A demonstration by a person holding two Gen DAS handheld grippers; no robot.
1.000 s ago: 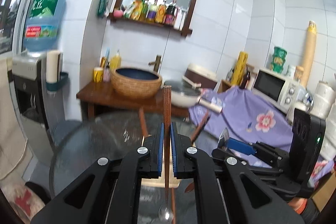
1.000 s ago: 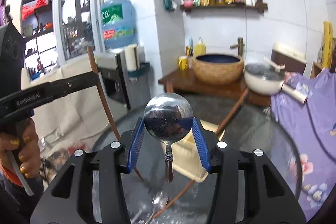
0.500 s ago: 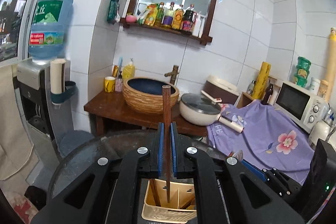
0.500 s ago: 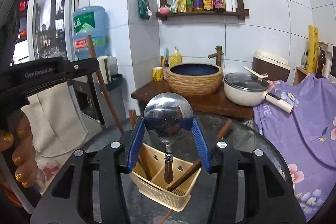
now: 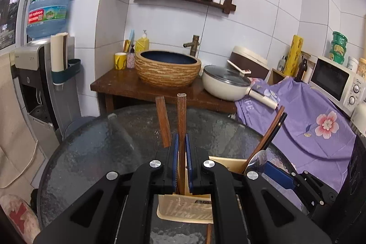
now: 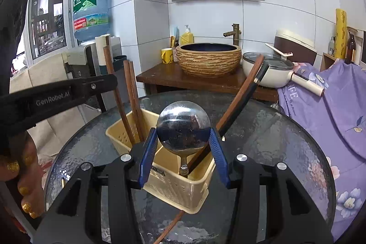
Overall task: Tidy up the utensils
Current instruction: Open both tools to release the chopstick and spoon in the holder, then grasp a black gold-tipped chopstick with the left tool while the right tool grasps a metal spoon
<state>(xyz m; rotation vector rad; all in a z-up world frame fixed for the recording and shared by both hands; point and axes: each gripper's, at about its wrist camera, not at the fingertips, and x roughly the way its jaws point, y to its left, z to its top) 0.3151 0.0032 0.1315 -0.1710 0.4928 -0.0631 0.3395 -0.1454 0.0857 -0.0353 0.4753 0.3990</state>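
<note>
Two handheld grippers work over one cream plastic utensil caddy (image 6: 173,184), the landmark for all placements here; it stands on a round dark glass surface (image 6: 270,141). Left gripper (image 5: 180,164): jaws pressed together on a brown wooden chopstick (image 5: 181,120), held upright, its lower end dipping into the caddy's left compartment; the arm reads "GenRobot.AI" in the right wrist view. Beside it in that compartment, a pair of matching chopsticks (image 6: 133,93) stands leaning slightly. Right gripper (image 6: 184,153): blue-padded jaws pinching the round bowl of a steel spoon (image 6: 184,129), bowl up, handle pointing down into the caddy's right compartment. Leaning out of that compartment to the right, a brown handle alongside a black handle (image 6: 242,93); what heads they carry cannot be told. Under the caddy's near edge a thin brown stick (image 6: 171,223) lies on the glass. Behind the caddy: a wooden washstand (image 6: 205,81) carrying a woven-pattern basin (image 6: 209,58), a yellow mug (image 6: 167,55) and a lidded white pan (image 6: 267,72). Back left of the caddy, a water dispenser topped by a blue bottle (image 6: 90,10) with Chinese characters on a green label. Right of the caddy, a purple floral cloth (image 6: 327,106) printed with letters ending "FE".
</note>
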